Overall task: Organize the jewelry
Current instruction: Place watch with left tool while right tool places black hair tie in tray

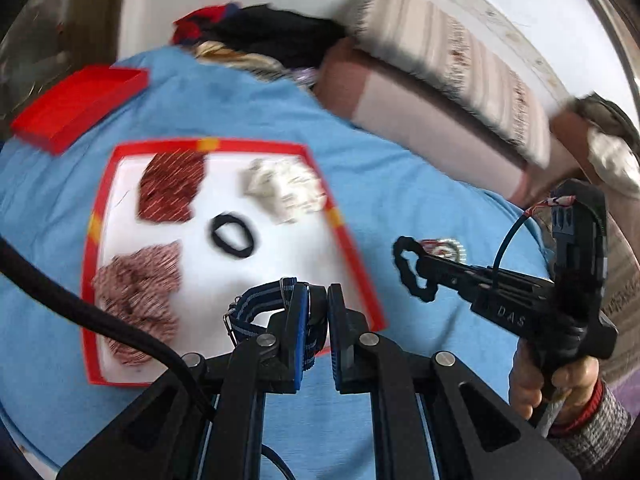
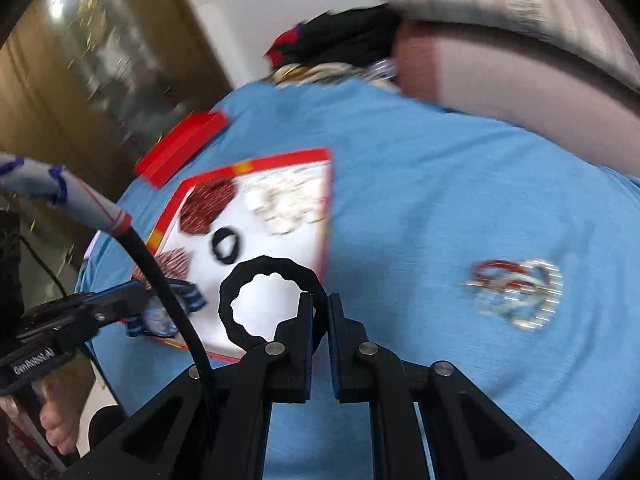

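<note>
My left tongs [image 1: 318, 322] are pinched on a blue striped strap [image 1: 256, 312], held over the near edge of the red-rimmed tray [image 1: 352, 256] on the blue cloth [image 1: 400, 184]. My right tongs [image 2: 320, 330] are pressed together on a black ring [image 2: 272, 304], off the tray's right side. In the tray lie a small black band [image 1: 233, 236], a dark red scrunchie [image 1: 172, 184], a pink one [image 1: 136, 292] and a white one [image 1: 284, 188]. A shiny brooch [image 2: 516, 292] rests on the cloth, and a red lid [image 1: 80, 106] sits beyond the tray
</note>
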Motion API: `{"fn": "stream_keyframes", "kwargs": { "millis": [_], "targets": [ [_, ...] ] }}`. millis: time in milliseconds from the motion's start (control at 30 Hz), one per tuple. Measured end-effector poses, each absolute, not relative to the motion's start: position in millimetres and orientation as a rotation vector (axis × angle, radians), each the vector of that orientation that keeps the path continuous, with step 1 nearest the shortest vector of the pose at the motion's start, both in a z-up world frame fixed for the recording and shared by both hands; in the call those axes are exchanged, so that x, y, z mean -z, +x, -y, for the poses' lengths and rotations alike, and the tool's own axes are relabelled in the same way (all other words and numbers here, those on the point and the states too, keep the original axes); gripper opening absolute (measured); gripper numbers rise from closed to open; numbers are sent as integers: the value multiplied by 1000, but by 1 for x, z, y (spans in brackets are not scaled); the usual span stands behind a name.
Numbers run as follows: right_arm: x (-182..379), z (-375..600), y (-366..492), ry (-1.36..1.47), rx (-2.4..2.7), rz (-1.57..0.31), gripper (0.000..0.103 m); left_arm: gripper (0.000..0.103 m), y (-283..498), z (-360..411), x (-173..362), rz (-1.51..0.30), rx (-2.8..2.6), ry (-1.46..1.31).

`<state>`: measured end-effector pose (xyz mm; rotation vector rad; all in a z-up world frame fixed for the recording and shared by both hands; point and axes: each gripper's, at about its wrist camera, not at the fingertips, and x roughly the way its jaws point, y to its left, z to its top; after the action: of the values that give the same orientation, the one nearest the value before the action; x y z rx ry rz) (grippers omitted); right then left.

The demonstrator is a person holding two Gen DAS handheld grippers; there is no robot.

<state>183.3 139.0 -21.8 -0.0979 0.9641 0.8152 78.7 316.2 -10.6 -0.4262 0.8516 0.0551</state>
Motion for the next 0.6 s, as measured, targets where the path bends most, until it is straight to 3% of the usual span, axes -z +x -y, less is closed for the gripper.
{"fn": "stream_keyframes", "kwargs": {
  "millis": [200,500,600],
  "targets": [
    [53,-196,181,-203,-810,-1000,8,9,73,-354,45,-889,-105,-513],
    [74,-213,189,-286,-751,-1008,8,8,80,-364,57,-904,-126,-513],
    [72,-212,188,-287,-754,-991,14,9,78,-358,50,-886,-131,-490]
  ]
}}
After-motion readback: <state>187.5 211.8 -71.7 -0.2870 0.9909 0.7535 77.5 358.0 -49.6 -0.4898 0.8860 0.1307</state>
